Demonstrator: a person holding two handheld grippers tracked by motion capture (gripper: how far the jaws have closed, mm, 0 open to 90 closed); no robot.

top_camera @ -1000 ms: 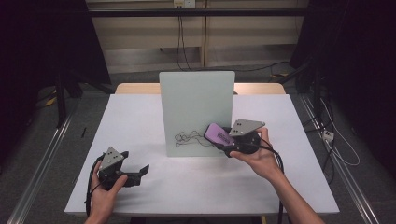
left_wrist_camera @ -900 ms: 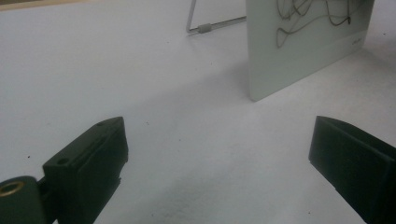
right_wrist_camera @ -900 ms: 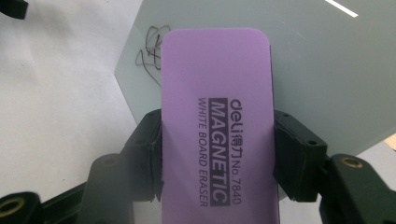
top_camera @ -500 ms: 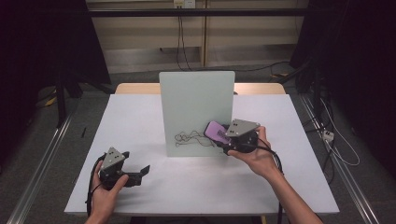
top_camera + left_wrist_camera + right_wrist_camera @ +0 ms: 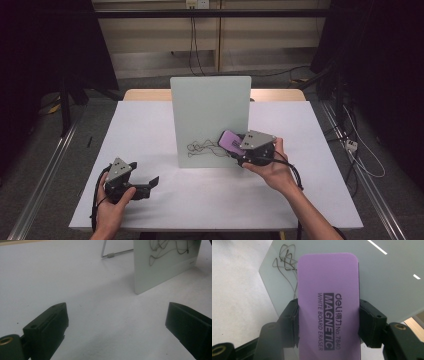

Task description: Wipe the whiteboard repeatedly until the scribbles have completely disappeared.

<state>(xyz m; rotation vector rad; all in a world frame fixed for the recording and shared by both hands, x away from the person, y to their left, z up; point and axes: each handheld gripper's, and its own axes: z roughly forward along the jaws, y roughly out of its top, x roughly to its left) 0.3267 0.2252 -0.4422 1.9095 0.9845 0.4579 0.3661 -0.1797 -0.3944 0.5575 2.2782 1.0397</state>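
A purple eraser (image 5: 328,302) printed "MAGNETIC WHITE BOARD ERASER" sits clamped by its long sides between the jaws of the right tongs (image 5: 328,322). In the high view the eraser (image 5: 231,141) is held up at the lower right part of a small whiteboard (image 5: 210,117), its flat face turned toward the board; whether it touches the surface cannot be told. The right hand (image 5: 272,170) grips the right tongs (image 5: 239,148) from behind, with the grey plate on top and a black cable trailing back along the forearm.

A dark tangled scribble (image 5: 205,148) runs across the lower part of the board, just left of the eraser. In the right gripper view the scribble (image 5: 285,258) lies up and left of the eraser's top edge.

The whiteboard stands upright near the middle of the white counter (image 5: 150,125), propped from behind by a wire stand (image 5: 110,255).

The left tongs (image 5: 151,183) rest low on the counter at the near left, well apart from the board, held in the left hand (image 5: 112,210). Their jaws are spread wide with nothing between them, and the bare counter shows in the gap.
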